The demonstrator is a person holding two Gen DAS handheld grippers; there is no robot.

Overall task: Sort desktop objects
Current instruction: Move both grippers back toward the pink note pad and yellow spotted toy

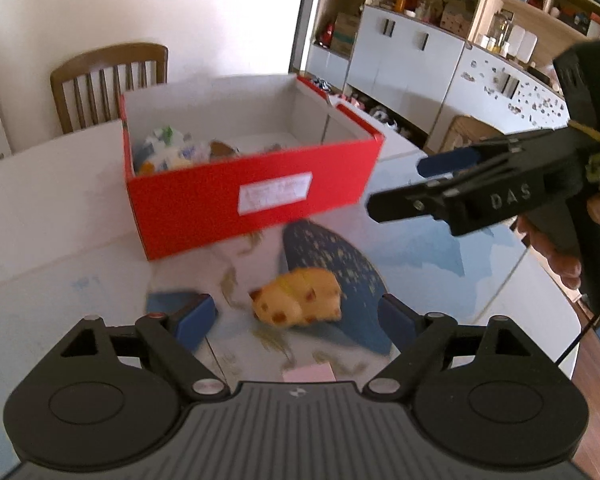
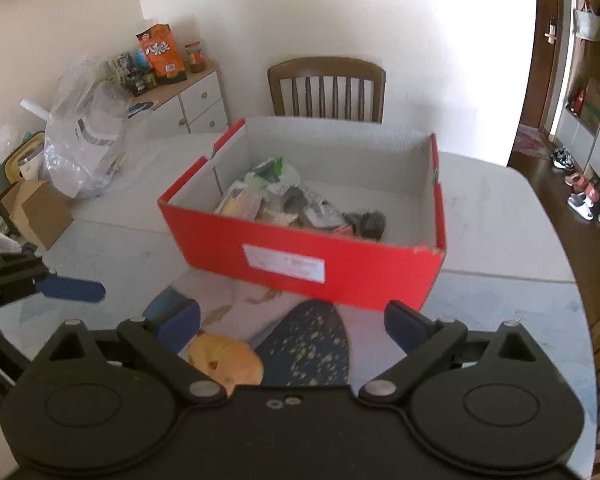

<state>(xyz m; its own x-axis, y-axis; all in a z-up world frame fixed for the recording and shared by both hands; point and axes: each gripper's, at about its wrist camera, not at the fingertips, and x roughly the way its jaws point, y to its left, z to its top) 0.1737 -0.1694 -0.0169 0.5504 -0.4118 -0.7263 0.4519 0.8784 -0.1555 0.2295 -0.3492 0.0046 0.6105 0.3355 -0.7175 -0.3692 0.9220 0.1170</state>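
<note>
Left gripper point(image 1: 296, 314) hanging wide, empty, over small yellow-orange plush toy point(image 1: 298, 298) lying on table mat near red cardboard box point(image 1: 256, 196). Right gripper point(image 2: 292, 322) also wide, empty. Advice: centring pads around toy before closing.

Wooden chair point(image 2: 326, 88) at the far side of the table; white drawer cabinet point(image 2: 196, 106) left of it, with an orange snack bag point(image 2: 162, 54) and a jar point(image 2: 194, 57) on top; clear plastic bags point(image 2: 82, 136) beside an open cardboard box point(image 2: 36, 208); shelving unit point(image 1: 440, 12) crowded with small items; shoes point(image 2: 580, 196) on dark floor.
</note>
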